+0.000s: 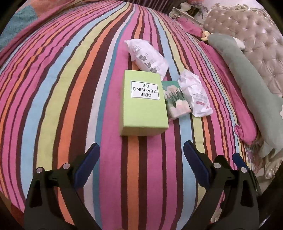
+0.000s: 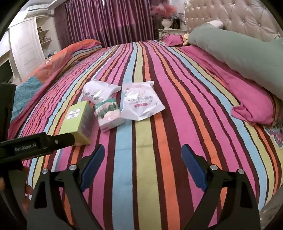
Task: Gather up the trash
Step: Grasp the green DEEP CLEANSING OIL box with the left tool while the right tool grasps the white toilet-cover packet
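Four pieces of trash lie together on the striped bedspread. A green "Deep Cleansing Oil" box (image 1: 144, 103) (image 2: 79, 120) is nearest my left gripper (image 1: 141, 155), which is open and empty just short of it. Beside it lie a small green-and-pink patterned box (image 1: 176, 99) (image 2: 108, 113), a white wrapper with pink print (image 1: 196, 95) (image 2: 141, 102) and a crumpled white bag with dark print (image 1: 148, 56) (image 2: 100, 92). My right gripper (image 2: 143, 159) is open and empty, well short of the pile. The left gripper's body (image 2: 35, 145) shows at the left of the right wrist view.
The striped bedspread (image 1: 70, 88) (image 2: 176, 123) covers a wide bed. A long grey-green bolster (image 1: 251, 85) (image 2: 238, 54) and a pink pillow (image 2: 251, 106) lie along the tufted headboard (image 2: 238, 16). A folded quilt (image 2: 58, 60), purple curtains and a white cupboard (image 2: 26, 46) are behind.
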Action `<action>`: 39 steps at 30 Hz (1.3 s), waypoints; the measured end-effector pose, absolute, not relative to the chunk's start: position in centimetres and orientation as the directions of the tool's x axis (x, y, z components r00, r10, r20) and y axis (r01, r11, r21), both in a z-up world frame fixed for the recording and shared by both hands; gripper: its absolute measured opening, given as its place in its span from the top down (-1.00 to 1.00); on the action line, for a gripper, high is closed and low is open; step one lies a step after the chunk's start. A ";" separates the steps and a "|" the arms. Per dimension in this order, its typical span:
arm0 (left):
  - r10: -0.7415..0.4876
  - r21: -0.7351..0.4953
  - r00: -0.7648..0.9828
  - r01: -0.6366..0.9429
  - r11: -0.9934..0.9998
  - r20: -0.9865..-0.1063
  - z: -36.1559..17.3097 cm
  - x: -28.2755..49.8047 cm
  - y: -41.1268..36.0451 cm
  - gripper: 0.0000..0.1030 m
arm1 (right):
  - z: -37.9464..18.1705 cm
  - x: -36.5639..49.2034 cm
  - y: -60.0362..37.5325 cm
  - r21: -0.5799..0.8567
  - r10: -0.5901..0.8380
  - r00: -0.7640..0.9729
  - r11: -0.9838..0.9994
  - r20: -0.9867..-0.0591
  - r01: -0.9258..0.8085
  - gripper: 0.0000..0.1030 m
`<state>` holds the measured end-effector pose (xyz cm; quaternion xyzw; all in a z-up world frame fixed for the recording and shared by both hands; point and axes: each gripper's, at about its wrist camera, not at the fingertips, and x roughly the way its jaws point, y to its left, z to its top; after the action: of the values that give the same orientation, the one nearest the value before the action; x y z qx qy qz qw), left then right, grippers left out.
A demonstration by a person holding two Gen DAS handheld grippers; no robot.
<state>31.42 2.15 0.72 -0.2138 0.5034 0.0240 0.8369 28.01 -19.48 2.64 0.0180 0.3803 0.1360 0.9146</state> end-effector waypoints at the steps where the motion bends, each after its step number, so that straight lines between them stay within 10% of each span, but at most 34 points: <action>1: -0.182 -0.342 0.490 -0.260 0.903 -0.853 0.6 31.9 2.2 -0.80 | 2.6 28.2 -19.5 0.136 0.261 0.673 0.963 -0.692 -0.235 -0.63; 39: -0.113 -0.246 0.448 -0.251 0.936 -0.887 -2.1 38.4 1.6 -0.80 | 1.6 39.4 -17.3 0.115 0.251 0.618 0.961 -0.745 -0.251 -0.80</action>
<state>38.42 1.63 -2.09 -0.1739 0.5238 0.0414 0.8329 39.35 -17.26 1.56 0.0000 0.4144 0.1393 0.8994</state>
